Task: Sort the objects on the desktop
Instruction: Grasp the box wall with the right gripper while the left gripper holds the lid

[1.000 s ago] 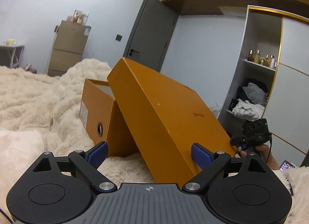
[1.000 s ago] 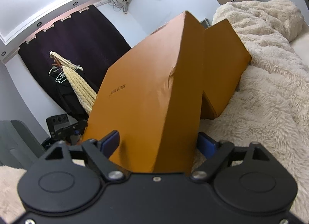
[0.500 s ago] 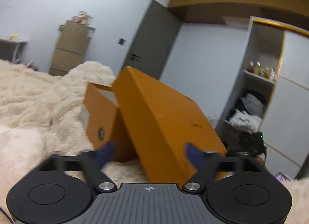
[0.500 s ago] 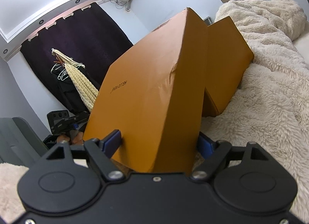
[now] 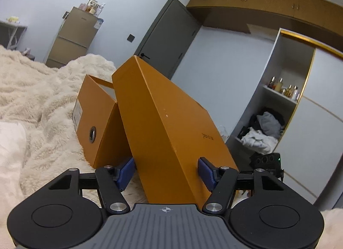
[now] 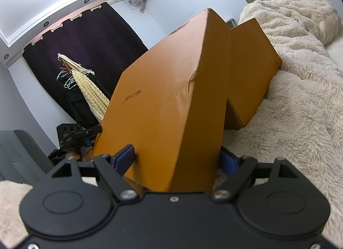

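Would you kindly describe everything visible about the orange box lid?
The orange box lid looks like matte cardboard with small dark print on top and a crease along one edge. It is tilted, leaning against the open orange box on the fluffy blanket. The left claw and right claw each straddle a lower end.

Matt orange cardboard shoebox lid (image 5: 171, 128) is leaning over its cardboard box (image 5: 94, 120), both sitting on shaggy cream fleece blanket (image 6: 300, 120).
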A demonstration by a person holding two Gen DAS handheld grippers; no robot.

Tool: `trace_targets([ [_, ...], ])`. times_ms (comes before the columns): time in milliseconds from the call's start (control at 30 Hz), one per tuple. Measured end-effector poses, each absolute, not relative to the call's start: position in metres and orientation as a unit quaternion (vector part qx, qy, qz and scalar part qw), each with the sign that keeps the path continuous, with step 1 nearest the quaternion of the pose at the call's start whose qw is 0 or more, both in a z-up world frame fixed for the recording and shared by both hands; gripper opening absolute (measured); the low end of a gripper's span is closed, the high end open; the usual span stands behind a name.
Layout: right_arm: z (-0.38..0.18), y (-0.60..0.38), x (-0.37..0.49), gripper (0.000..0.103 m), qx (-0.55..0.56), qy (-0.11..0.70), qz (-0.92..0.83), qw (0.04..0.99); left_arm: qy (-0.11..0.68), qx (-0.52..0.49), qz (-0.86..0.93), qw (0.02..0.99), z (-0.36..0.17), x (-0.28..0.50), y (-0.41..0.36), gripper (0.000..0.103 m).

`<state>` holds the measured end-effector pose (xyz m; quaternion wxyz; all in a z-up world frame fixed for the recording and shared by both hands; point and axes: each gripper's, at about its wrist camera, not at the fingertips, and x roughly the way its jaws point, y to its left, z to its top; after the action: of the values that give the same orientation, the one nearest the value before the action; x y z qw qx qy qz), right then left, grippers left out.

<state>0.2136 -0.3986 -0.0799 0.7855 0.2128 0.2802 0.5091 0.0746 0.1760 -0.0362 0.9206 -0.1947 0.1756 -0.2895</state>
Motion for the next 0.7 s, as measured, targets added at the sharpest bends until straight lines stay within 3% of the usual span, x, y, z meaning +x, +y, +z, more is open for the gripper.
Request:
trace_targets([
  [400, -0.083, -0.404, 0.217, 0.077, 0.226, 0.279, 0.517, 0.777, 0.174, -0.202, -0.285, 0.921, -0.033, 0.071, 0.186, 0.057],
  [567, -0.083, -0.406, 0.218, 0.076, 0.232, 0.277, 0.516, 0.777, 0.180, -0.201, -0.289, 0.919, -0.037, 0.074, 0.181, 0.066],
  [700, -0.083, -0.405, 0.218, 0.074, 0.230, 0.277, 0.513, 0.780, 0.175, -0.186, -0.294, 0.921, -0.037, 0.074, 0.176, 0.064],
])
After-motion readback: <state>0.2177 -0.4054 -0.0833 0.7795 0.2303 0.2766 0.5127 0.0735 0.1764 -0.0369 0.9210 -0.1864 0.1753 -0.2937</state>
